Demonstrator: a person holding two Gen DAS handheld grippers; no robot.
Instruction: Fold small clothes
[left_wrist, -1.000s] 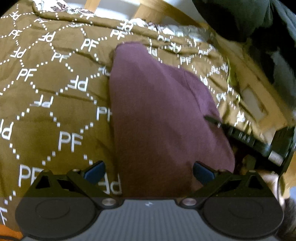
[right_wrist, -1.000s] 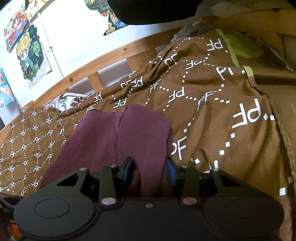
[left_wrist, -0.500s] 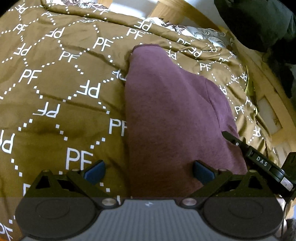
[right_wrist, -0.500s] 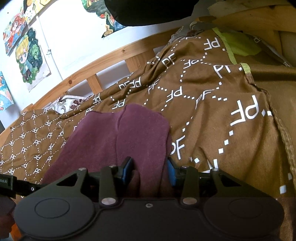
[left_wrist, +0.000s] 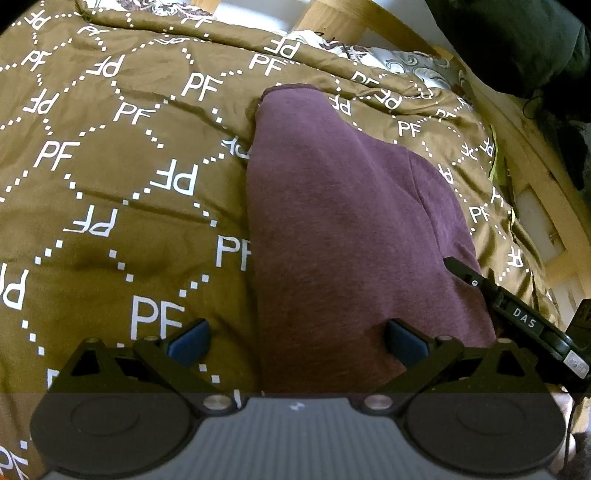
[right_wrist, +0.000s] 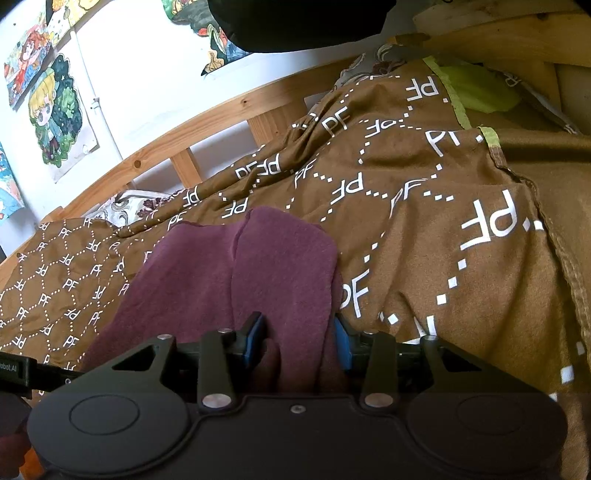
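Brown PF-patterned blanket covers the bed; on it lies the maroon garment. Right gripper clamps the garment's near edge, which its body hides. Left gripper, spread wide, straddles the garment's left edge.

I see a brown blanket with white dotted diamonds and "PF" lettering covering the bed. Wooden bed rail runs behind it along a white wall. Cartoon posters stuck on that wall, upper left. Patterned white sheet peeks out at the blanket's far edge. Lime-green fabric top right.
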